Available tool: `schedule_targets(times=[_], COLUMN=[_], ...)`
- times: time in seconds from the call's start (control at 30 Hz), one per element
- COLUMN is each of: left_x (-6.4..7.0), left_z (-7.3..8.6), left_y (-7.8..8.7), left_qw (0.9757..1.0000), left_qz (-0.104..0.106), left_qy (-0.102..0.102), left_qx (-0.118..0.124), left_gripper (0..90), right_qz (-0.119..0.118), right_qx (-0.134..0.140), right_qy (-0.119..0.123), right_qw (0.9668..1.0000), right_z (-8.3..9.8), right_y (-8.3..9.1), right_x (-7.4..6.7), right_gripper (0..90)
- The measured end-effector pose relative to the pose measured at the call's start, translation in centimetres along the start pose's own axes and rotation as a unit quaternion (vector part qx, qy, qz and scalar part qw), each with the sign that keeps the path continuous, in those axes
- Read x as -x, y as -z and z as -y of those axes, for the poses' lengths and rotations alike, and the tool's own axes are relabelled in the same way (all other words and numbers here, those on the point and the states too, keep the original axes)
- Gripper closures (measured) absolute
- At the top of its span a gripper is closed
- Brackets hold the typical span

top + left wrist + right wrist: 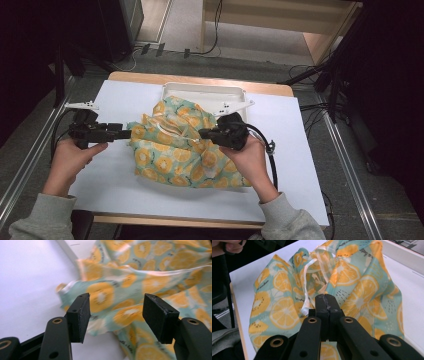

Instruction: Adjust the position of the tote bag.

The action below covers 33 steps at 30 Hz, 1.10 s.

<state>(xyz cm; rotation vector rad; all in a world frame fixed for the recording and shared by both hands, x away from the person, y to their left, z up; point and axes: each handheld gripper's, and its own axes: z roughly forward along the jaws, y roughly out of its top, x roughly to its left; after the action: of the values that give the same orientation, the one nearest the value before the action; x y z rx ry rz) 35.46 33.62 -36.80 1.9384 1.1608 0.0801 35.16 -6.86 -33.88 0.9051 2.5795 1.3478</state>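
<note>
At the centre of the high view, my right gripper (206, 134) pinches the orange-print cloth (172, 150) on the white table (125, 180); my left gripper (131, 133) gapes at its left edge, jaws apart.

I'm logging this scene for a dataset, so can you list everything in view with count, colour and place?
Cloth: one, mint green with an orange-slice print and a pale ribbon, bunched up mid-table.
Tray: one, white, at the far edge of the table, partly under the cloth.
Table cover: one, white, spread over the wooden tabletop.
Cables: several, black, on the floor beyond the table.
Left gripper: one, black, jaws apart with the cloth's edge just beyond them.
Right gripper: one, black, jaws closed, a bit of cloth showing beneath them.
Hands: two, in grey sleeves, at the near side of the table.
</note>
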Motion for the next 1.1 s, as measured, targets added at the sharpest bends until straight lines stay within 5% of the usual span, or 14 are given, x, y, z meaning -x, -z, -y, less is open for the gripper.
schedule_targets(times=[0.13, 0.63, 0.67, 0.77, 0.9, 1.1], left_x=[-1.2, -1.4, -1.4, -0.8, 0.2, 2.9], left_z=[0.0, -1.7, -1.7, -2.0, -2.1, -2.5], left_y=[-0.9, -5.0, -5.3, -6.2, -6.4, -4.6], left_qw=[0.9996, 0.9981, 0.9978, 0.9954, 0.9948, 0.9922], left_qz=[0.012, 0.039, 0.042, 0.062, 0.078, 0.121], left_qy=[0.023, 0.033, 0.034, 0.045, 0.026, -0.001], left_qx=[-0.005, -0.034, -0.038, -0.057, -0.06, -0.028], left_gripper=[35.9, 33.3, 34.9, 60.2, 87.5, 90.0], right_qz=[0.005, 0.002, 0.001, 0.0, 0.0, 0.006], right_qx=[0.002, 0.017, 0.018, 0.019, 0.016, 0.017], right_qy=[-0.005, -0.006, -0.007, -0.011, -0.021, -0.031], right_qw=[1.0, 0.9998, 0.9998, 0.9998, 0.9996, 0.9994], right_z=[1.1, 2.8, 2.9, 3.5, 4.4, 5.8], right_y=[1.1, 3.2, 3.3, 3.5, 3.6, 4.2], right_x=[0.1, -0.8, -0.9, -0.9, -0.6, -0.4], right_gripper=[90.0, 90.0, 90.0, 90.0, 90.0, 90.0])
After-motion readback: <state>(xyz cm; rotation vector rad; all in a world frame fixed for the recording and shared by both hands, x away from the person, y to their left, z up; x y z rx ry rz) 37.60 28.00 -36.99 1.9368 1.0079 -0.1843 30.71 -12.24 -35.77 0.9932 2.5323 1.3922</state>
